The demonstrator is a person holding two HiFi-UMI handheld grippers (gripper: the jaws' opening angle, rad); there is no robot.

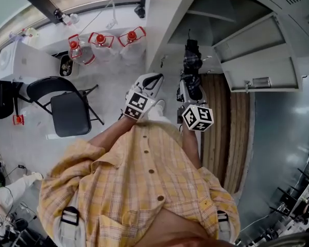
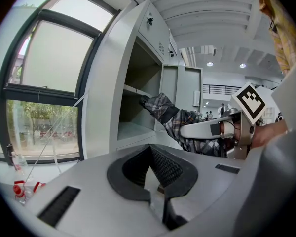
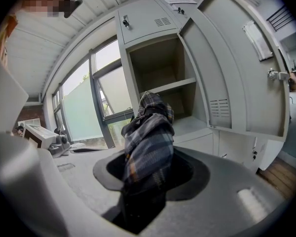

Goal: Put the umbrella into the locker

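Right tongs are clamped on the folded plaid umbrella, which juts ahead of them at the middle of the right gripper view. Its tip is aimed at the open locker just above. Left tongs are drawn together with nothing between them, low in their own view.

We judge the step in hand to be the carry-in. The umbrella is at the locker's mouth, and we cannot tell whether its tip has crossed the edge. To do this well we should line its length up with the bay under the shelf. We should then enter level, so the tip clears the shelf edge and the bottom lip, and stay off the open door at the right. Letting go is safest once most of its length rests on the compartment floor; otherwise it may tip out. Loose fabric could catch on the frame.

In the head view, the pale grey floor fills the upper left. A black folding chair stands at the left and red-capped bottles sit by the window. Wooden planks run down the right.
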